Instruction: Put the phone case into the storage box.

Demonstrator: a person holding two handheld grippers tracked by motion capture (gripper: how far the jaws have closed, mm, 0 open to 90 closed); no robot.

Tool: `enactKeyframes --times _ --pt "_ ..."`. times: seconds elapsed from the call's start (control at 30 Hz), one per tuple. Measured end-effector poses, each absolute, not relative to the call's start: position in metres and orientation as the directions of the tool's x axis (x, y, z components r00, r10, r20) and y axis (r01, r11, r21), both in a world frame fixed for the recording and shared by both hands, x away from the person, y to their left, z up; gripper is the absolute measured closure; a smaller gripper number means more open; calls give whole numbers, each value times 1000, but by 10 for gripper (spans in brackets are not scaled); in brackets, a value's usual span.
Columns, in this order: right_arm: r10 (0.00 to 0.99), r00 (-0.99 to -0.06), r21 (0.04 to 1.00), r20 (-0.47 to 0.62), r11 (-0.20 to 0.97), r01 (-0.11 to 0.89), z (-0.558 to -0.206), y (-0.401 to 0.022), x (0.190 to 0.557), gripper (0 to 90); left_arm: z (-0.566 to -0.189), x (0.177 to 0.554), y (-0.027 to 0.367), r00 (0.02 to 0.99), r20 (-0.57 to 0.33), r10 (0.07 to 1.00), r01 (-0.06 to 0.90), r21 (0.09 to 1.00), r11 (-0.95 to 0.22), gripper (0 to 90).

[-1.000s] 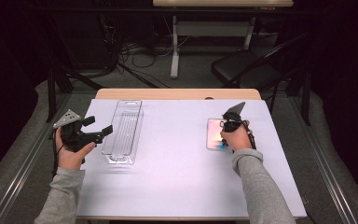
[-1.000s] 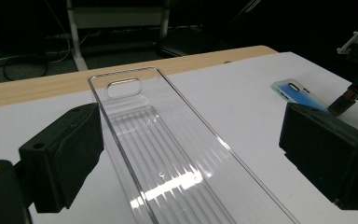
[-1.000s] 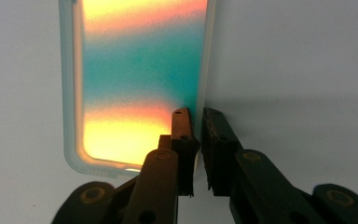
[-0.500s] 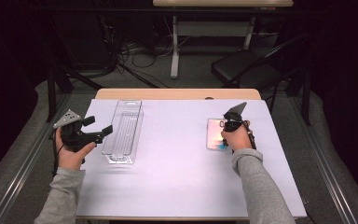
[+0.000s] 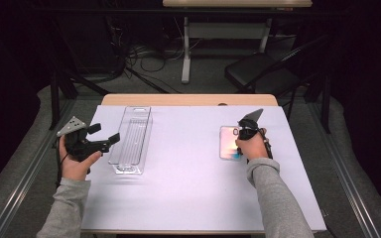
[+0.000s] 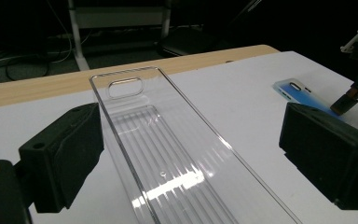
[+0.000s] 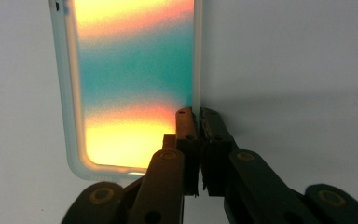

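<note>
From the high view, I take the clear tray (image 5: 130, 139) as my landmark; it lies lengthwise on the white table (image 5: 188, 188). The phone case (image 5: 228, 143) lies flat well to the tray's right, and my right gripper (image 5: 239, 148) stands tip-down on the side of the case farther from the tray. My left gripper (image 5: 113, 138) hovers just beside the tray's left wall, aimed across it.

In the left gripper view, my jaws stand wide apart with nothing between the pads, straddling the tray (image 6: 177, 158) without touching it. Beyond the tray, the case (image 6: 303, 95) shows as a blue slab with the right gripper (image 6: 342, 105) at its near corner.

In the right gripper view, my right gripper (image 7: 196, 114) is clenched on the thin side rim of the case (image 7: 135, 79), one jaw inside the shell and one outside. It is a shallow bite near one corner. I judge the grip good enough for a lift only if I raise it slowly and keep the case tilted little; a soft rim can peel out of a pinch like this.

The table between case and tray is bare, so a straight carry toward the tray has room. The tray's raised walls are the edge to clear.
</note>
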State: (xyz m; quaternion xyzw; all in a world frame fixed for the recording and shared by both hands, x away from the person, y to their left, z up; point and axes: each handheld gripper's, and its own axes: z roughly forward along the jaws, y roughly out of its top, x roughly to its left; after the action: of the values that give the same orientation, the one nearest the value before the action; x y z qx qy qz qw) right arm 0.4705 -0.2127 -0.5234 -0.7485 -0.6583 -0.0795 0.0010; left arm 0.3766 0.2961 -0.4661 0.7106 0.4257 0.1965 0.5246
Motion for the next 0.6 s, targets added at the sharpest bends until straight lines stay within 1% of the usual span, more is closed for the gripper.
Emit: enactKeyframes --times 0.07,0.3,0.37,0.4,0.6 --pt "984 128 121 121 -143 982 -525 -212 470 874 -466 377 296 559 -168 812 399 913 -86 66" --pt "981 140 120 132 -156 981 -525 -214 470 876 -466 377 296 559 -167 812 400 912 -87 66" --pt "982 134 97 136 -148 984 -523 -216 470 877 -467 377 296 557 -168 813 401 912 -87 66" --pt "980 141 116 138 -157 981 -525 -215 470 877 -467 377 296 556 -168 814 401 912 -86 66" --pt "979 142 115 145 -159 981 -523 -217 470 877 -467 377 295 558 -165 813 402 911 -91 66"
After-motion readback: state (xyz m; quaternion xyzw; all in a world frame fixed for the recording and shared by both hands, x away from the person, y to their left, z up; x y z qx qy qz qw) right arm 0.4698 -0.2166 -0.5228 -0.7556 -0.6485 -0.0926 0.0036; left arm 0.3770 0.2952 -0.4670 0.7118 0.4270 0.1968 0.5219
